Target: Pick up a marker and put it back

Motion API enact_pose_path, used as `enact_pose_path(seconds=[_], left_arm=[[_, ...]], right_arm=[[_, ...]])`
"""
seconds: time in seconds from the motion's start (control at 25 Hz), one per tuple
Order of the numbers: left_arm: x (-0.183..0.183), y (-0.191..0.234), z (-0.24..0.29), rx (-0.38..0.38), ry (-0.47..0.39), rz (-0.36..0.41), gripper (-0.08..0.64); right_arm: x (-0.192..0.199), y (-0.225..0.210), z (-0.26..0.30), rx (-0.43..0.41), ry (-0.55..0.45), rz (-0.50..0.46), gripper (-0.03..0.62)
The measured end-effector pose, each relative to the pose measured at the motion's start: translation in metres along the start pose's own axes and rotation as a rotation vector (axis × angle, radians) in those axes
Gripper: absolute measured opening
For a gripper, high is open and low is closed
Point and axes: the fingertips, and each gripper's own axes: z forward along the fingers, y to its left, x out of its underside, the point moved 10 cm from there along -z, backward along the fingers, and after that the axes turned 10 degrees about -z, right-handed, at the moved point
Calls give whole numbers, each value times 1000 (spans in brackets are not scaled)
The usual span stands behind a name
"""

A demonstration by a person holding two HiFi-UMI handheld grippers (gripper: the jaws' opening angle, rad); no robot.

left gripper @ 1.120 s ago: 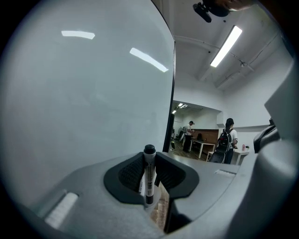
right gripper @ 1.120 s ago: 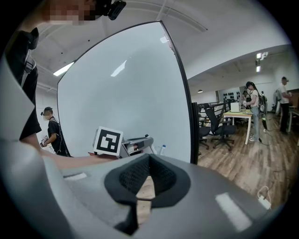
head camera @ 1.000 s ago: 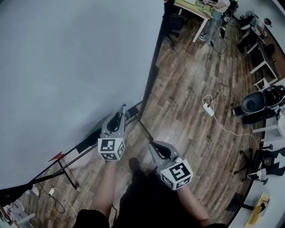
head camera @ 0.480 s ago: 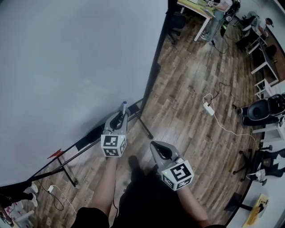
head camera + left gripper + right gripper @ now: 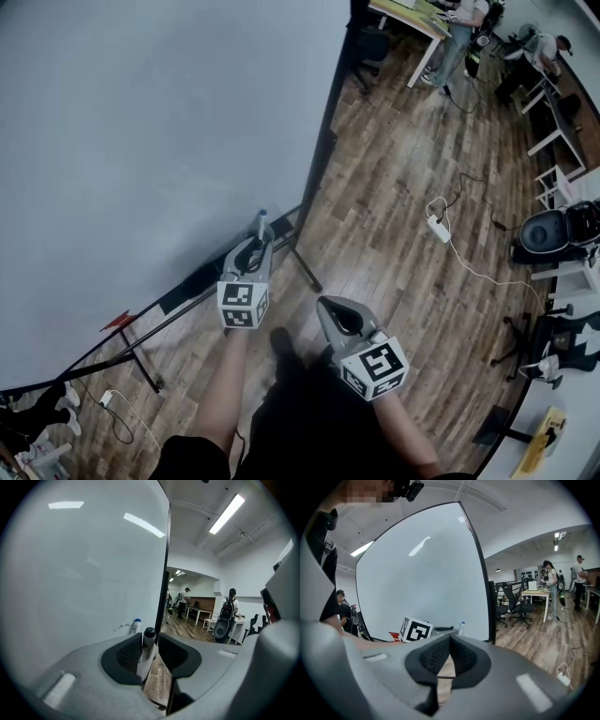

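Note:
A white marker with a black cap [image 5: 149, 634] stands between the jaws of my left gripper [image 5: 150, 639], leaning on the left pad with a thin gap on the right. These jaws have just been opening and no longer press on it. In the head view my left gripper [image 5: 258, 238] is at the whiteboard's tray [image 5: 192, 289]. A second marker with a blue cap [image 5: 136, 625] stands on the tray just beyond, also seen as a blue-capped marker [image 5: 262, 221] past the fingertips. My right gripper [image 5: 450, 638] is shut on nothing and hangs right of the left one [image 5: 324, 303].
A large whiteboard [image 5: 141, 141] on a black stand [image 5: 305, 267] fills the left. A white power strip [image 5: 439, 228] and cable lie on the wood floor. Desks, chairs and people are at the far right. A small red object [image 5: 118, 326] sits on the tray.
My left gripper has sunk a little toward the tray with the marker between its jaws. The right gripper has kept still.

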Motion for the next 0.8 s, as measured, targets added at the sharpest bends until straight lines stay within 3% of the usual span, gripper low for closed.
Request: enact_pose_path(seconds=[0.2,0.8], left_arm=[[-4,-3,-4,10,-8,5,149],[-18,-10,-24,6,-52,36,155]], right_arm=[[0,4,-3,1,-3,-2,3],[-5,14,-18,13,-36,-10,3]])
